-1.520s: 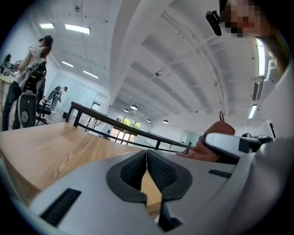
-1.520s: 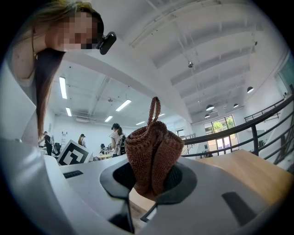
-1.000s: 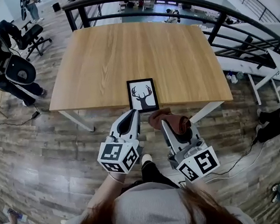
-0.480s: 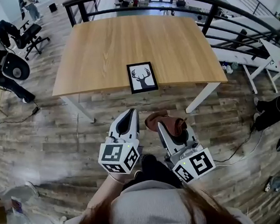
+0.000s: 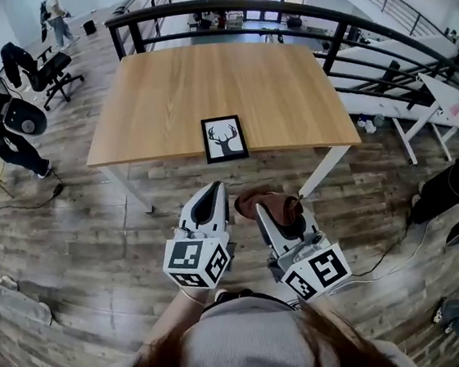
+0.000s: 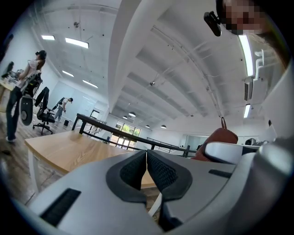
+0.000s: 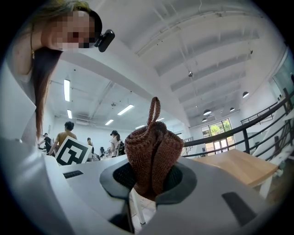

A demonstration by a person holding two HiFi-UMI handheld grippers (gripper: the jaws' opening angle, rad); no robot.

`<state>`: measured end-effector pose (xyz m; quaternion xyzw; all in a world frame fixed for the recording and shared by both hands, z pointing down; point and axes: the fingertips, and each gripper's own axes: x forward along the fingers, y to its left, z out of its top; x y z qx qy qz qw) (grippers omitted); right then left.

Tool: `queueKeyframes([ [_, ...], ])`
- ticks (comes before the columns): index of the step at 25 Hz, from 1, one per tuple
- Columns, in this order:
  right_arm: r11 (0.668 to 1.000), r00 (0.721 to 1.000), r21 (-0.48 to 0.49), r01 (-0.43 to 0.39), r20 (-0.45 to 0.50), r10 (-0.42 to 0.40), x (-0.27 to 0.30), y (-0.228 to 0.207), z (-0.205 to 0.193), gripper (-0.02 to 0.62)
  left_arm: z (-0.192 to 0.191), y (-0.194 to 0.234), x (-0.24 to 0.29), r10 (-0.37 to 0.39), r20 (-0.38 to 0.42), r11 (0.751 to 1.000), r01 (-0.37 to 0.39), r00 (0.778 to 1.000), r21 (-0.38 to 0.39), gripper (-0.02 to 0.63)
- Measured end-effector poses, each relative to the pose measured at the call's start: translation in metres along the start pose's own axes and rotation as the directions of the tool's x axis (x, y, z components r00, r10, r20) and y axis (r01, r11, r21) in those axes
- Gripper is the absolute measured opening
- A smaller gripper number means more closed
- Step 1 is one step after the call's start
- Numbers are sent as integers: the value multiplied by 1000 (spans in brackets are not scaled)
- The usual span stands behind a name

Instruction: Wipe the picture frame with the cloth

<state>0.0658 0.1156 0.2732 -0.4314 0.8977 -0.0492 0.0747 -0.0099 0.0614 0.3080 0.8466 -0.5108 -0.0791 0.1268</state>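
A black picture frame [image 5: 224,139] with a deer-antler print lies flat near the front edge of the wooden table [image 5: 161,88]. My right gripper [image 5: 267,207] is shut on a bunched brown knitted cloth [image 5: 270,202], which in the right gripper view stands up between the pads as the cloth [image 7: 152,153]. My left gripper [image 5: 212,190] is shut with nothing in it; in the left gripper view the gripper [image 6: 146,161] shows its pads pressed together. Both grippers hang over the floor, well short of the table's front edge.
A black railing [image 5: 275,9] runs behind and to the right of the table. Office chairs [image 5: 39,68] and people stand at the far left. White table legs [image 5: 127,188] slant down to the wood floor, where cables [image 5: 390,255] lie at the right.
Table and frame have slid farther from me in the head view; both grippers now sit farther from the table edge. The cloth stays held and the left jaws stay closed.
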Motion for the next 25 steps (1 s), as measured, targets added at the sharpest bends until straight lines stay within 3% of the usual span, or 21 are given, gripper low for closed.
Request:
queueKeyframes([
  [7, 1000, 1000, -13, -13, -19, 13, -10, 1, -1, 97, -4, -7, -8, 27, 3, 1000, -27, 1000, -2, 11],
  [15, 1000, 999, -12, -23, 29, 23, -16, 9, 15, 97, -1, -17, -13, 31, 11, 999, -31, 999, 16, 11],
  [25, 999, 1000, -29, -26, -13, 25, -25, 16, 1, 97, -13, -16, -22, 22, -18, 1000, -22, 1000, -2, 11],
])
